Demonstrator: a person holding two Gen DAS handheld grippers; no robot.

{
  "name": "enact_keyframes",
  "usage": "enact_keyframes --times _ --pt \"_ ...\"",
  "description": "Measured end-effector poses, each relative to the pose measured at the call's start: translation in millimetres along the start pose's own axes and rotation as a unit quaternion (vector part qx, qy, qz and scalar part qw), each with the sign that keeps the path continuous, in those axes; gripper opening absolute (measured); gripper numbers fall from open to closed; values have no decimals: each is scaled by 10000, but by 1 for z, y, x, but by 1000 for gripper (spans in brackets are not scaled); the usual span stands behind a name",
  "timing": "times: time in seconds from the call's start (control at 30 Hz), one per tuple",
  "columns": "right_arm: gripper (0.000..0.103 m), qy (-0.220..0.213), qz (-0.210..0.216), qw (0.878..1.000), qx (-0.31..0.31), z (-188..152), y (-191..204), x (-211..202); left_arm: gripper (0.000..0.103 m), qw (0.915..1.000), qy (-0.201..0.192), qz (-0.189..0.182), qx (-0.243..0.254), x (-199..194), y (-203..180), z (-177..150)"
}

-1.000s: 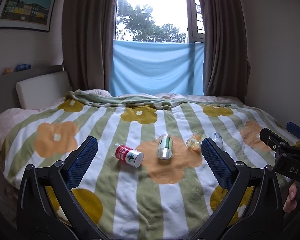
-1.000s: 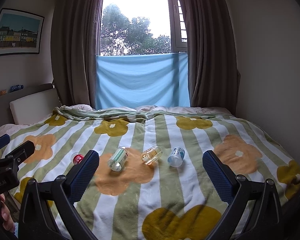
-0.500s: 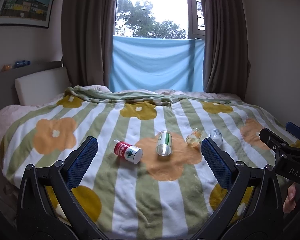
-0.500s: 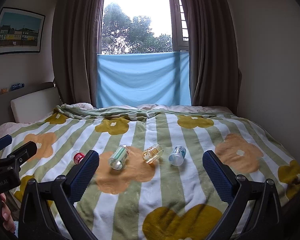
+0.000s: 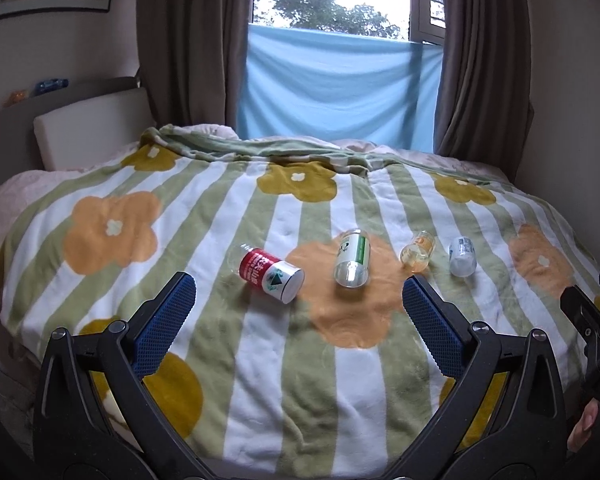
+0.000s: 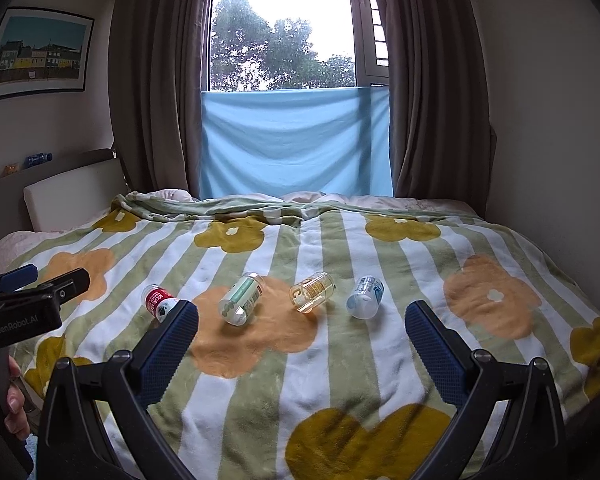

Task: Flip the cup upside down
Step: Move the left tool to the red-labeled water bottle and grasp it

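Four cups lie on their sides in the middle of the bed: the red cup, green cup, yellow cup and blue cup. The left gripper and right gripper both have jaws wide apart, holding nothing.

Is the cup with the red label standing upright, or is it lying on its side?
Lying on its side. The red-label cup rests lengthwise on the blanket, its white end facing the left wrist camera.

Bed under green-striped flowered blanket; four cups on their sides in a left-to-right row: red, green, amber, blue.
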State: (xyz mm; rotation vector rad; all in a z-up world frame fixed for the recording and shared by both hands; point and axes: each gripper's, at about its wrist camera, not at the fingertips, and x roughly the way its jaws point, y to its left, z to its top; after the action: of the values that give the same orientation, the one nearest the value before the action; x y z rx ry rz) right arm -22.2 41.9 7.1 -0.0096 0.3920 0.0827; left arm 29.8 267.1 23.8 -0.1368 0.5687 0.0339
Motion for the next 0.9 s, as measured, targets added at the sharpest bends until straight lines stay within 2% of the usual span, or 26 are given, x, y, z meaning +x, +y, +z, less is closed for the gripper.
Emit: enact_keyframes --times 0.17,0.3,0.53,0.67,0.73,0.8,0.83,0.9 --pt "103 175 103 9998 -35 -4 -6 22 103 9979 560 130 -290 68 19 13" --pt "103 393 181 9991 -20 -11 -9 47 103 9916 1145 182 -573 137 35 20" --pt "103 840 258 9961 76 -31 -16 90 103 9687 2107 333 -1268 250 68 15" --pt "103 1079 308 9937 34 -40 -20 112 100 9530 2633 611 -1366 303 77 11" --pt "103 1165 292 9928 -8 -43 -20 120 97 9450 2842 620 -1495 324 82 8" --pt "103 1219 293 9921 -25 -46 -21 126 93 9380 2987 466 -1698 339 86 5" --pt "103 1246 305 9917 -32 -47 -21 128 89 9357 3044 450 -1724 344 86 4" --pt "103 1287 302 9912 -69 -49 -21 130 88 9319 3172 527 -1680 353 84 1"
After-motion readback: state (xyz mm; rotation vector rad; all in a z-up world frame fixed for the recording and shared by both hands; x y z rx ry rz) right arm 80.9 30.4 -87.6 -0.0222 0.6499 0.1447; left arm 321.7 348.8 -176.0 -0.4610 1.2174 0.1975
